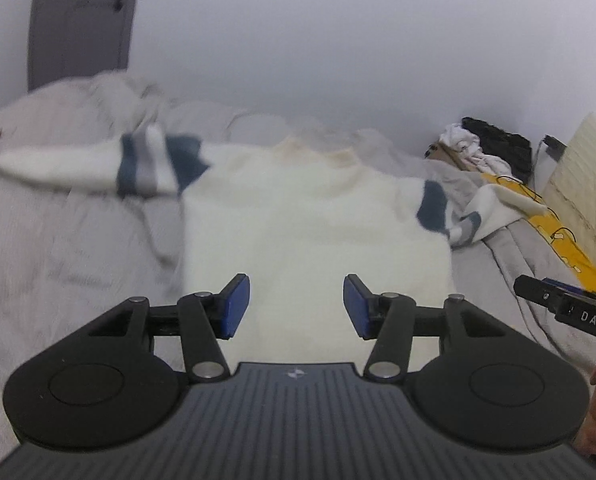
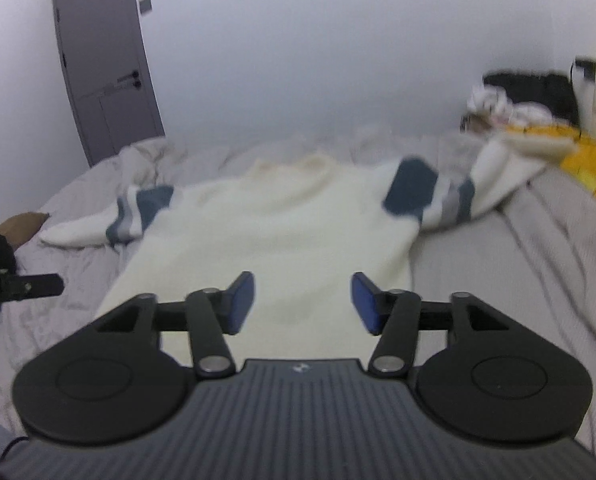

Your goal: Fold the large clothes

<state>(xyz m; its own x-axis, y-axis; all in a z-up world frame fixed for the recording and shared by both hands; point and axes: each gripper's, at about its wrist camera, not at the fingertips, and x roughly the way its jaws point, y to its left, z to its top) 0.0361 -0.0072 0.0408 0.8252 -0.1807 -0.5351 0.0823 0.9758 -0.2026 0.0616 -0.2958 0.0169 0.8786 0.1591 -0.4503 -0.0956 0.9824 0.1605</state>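
Both our tools, left tool (image 1: 296,306) and right tool (image 2: 302,303), hang open and empty above the cream sweater (image 1: 309,216), spread flat on the bed (image 1: 58,248). Next, we judge, comes folding a sleeve (image 1: 70,166) inward.

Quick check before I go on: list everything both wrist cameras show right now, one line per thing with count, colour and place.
sweater: one, cream with navy and grey sleeve bands, spread flat on the bed, sleeves out to both sides
bed cover: one, light grey, wrinkled, under the sweater
door: one, grey, back left wall
clothes pile: one heap, white and black, far right corner of the bed
yellow fabric: one, yellow, right bed edge beside the pile
brown item: one, left bed edge, unclear what it is
left claw: one, black with blue pads, open, empty, above the sweater's hem
right claw: one, same colours, open, empty, above the hem
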